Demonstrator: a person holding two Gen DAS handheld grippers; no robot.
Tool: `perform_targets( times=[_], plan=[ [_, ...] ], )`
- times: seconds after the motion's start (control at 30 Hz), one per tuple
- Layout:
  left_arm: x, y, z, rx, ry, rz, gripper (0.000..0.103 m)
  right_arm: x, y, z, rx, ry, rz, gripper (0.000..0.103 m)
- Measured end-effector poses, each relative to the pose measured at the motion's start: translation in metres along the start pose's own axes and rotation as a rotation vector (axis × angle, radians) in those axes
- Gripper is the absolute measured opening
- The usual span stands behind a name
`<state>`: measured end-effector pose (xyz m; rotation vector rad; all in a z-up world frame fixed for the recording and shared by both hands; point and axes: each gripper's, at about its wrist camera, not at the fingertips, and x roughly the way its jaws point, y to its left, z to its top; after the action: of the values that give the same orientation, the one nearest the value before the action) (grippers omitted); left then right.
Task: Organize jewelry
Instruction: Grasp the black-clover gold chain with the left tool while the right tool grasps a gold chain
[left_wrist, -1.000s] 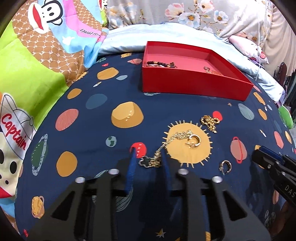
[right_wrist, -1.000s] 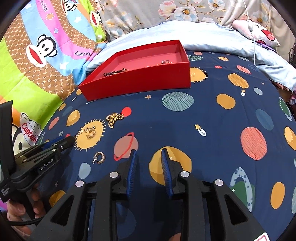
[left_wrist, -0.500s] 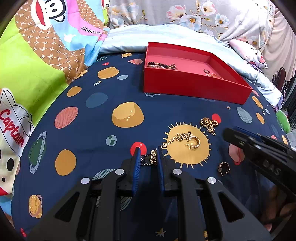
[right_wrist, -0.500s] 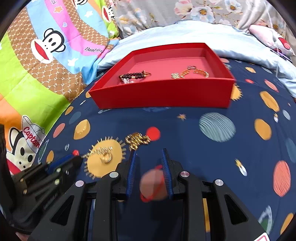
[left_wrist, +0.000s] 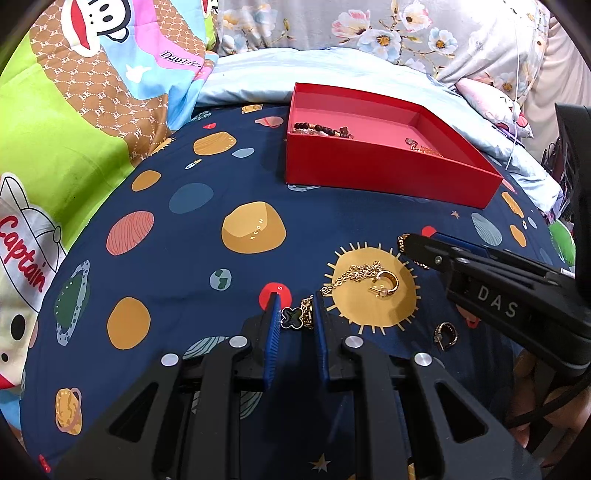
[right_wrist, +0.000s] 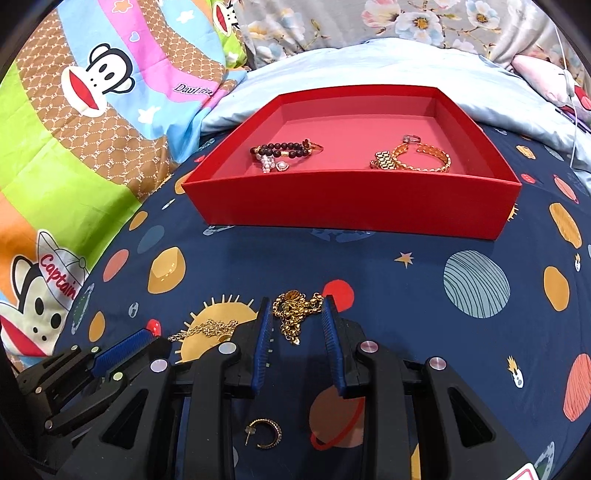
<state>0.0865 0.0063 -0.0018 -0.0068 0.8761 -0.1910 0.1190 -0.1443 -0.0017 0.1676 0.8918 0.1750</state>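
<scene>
Left gripper (left_wrist: 295, 314) looks clamped on the clover chain (left_wrist: 295, 318), right gripper (right_wrist: 295, 314) open astride the gold chain (right_wrist: 295, 314): pinch next, then 2 lifts to the box (right_wrist: 351, 206).

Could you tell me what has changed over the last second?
The right hand-held gripper swung left to straddle the gold chain pile. The left hand-held gripper narrowed around the clover necklace. The red box and loose earrings stayed put.
</scene>
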Motion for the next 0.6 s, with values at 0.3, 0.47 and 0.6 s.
perform_targets(
  times=[0.3, 0.47, 0.6],
  plan=[
    [0.000, 0.000, 0.000, 0.000, 0.000, 0.001, 0.017, 0.001, -0.002, 0.000, 0.004, 0.005, -0.039, 0.009],
    [0.000, 0.001, 0.000, -0.002, 0.000, -0.001, 0.017, -0.002, -0.001, -0.002, -0.007, -0.002, -0.056, 0.006],
    [0.001, 0.000, 0.000, -0.003, -0.001, -0.004, 0.017, -0.010, -0.005, -0.005, 0.004, -0.025, -0.060, 0.004]
  ],
)
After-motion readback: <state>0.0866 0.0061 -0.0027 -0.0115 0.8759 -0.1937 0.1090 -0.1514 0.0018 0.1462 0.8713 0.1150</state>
